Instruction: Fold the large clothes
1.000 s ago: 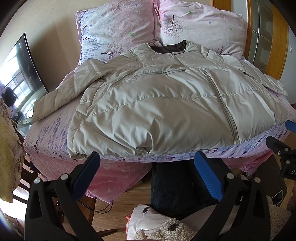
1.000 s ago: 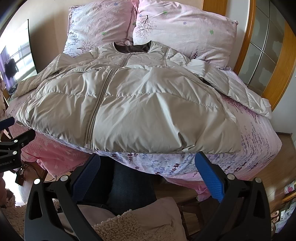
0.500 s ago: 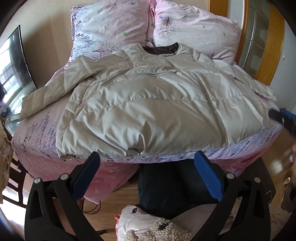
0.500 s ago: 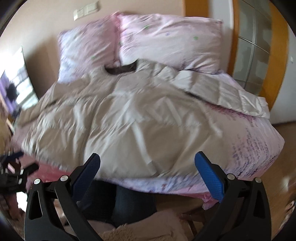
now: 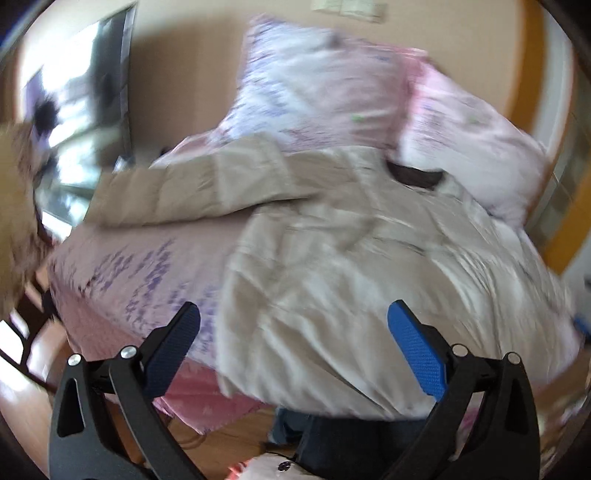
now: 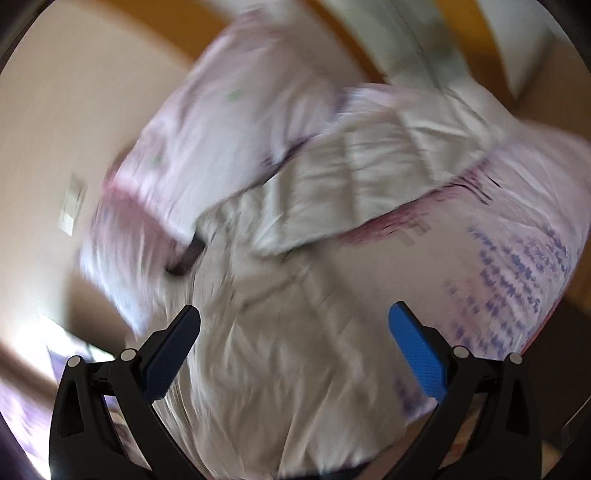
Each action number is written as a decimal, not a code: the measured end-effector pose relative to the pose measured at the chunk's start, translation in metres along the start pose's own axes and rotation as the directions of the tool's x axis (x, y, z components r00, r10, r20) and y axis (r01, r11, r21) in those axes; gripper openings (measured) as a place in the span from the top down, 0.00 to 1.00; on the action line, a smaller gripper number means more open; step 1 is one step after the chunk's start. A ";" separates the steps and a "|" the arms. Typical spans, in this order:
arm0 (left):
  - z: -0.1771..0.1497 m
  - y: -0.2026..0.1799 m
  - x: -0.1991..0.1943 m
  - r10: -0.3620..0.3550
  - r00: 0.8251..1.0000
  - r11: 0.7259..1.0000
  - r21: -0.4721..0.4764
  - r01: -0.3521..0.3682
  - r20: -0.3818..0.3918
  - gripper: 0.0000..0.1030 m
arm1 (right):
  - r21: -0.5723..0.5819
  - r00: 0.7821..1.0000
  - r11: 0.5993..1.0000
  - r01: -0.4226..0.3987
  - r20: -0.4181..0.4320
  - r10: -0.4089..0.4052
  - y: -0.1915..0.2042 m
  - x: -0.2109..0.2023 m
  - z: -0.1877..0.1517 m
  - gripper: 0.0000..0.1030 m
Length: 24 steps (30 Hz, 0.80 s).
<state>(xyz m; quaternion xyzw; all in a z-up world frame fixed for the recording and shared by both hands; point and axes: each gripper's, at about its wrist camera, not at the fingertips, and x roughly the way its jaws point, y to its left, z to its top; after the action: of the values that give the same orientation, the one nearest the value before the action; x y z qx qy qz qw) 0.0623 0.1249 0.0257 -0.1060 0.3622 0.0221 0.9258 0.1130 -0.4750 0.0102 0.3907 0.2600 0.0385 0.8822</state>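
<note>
A large beige padded jacket lies spread face up on the bed, collar toward the pillows. Its left sleeve stretches out to the left in the left wrist view. Its right sleeve lies out toward the upper right in the right wrist view, with the jacket body below it. My left gripper is open above the jacket's lower left part, nothing between its fingers. My right gripper is open over the jacket's right half, tilted, also holding nothing. Both views are motion-blurred.
The bed has a pink floral sheet and two pink pillows at its head. A window or screen stands at the left. A wooden frame runs by the right side. A person's dark trousers show below the bed edge.
Both grippers have moved forward over the bed. The left view swung toward the left sleeve, the right view rolled and swung toward the right sleeve. Both stay open; the jacket lies as before.
</note>
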 end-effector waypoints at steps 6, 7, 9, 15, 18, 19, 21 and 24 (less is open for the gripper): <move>0.036 0.062 0.037 0.040 0.999 0.982 -0.183 -0.041 -0.013 0.02 | 0.308 0.996 0.949 0.061 0.049 -0.080 -0.075 0.022 0.059 0.17; 0.041 0.070 0.040 0.049 0.999 0.980 -0.195 -0.045 0.016 0.02 | 0.345 0.994 0.936 0.073 0.047 -0.095 -0.084 0.026 0.065 0.17; 0.049 0.080 0.049 0.069 0.997 0.975 -0.215 -0.060 0.034 0.02 | 0.419 0.990 0.904 0.087 0.061 -0.124 -0.107 0.034 0.079 0.19; 0.069 0.108 0.079 0.092 0.995 0.958 -0.268 -0.098 -0.035 0.02 | 0.484 0.975 0.864 0.141 0.084 -0.206 -0.138 0.047 0.108 0.42; 0.071 0.116 0.090 0.112 0.993 0.955 -0.272 -0.116 -0.032 0.02 | 0.478 0.964 0.861 0.173 0.099 -0.248 -0.144 0.046 0.115 0.56; 0.071 0.118 0.092 0.111 0.994 0.955 -0.273 -0.112 -0.019 0.02 | 0.471 0.958 0.862 0.190 0.105 -0.268 -0.144 0.046 0.117 0.58; 0.072 0.121 0.096 0.107 0.994 0.952 -0.286 -0.105 -0.008 0.02 | 0.458 0.947 0.862 0.219 0.112 -0.300 -0.142 0.047 0.120 0.67; 0.074 0.128 0.108 0.084 0.996 0.943 -0.322 -0.088 -0.028 0.02 | 0.409 0.924 0.868 0.283 0.126 -0.361 -0.136 0.047 0.123 0.80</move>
<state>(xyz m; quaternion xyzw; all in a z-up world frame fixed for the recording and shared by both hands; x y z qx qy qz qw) 0.1758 0.2620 -0.0174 -0.2403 0.3645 0.1205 0.8916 0.1951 -0.6382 -0.0377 0.5084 0.2347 -0.2005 0.8039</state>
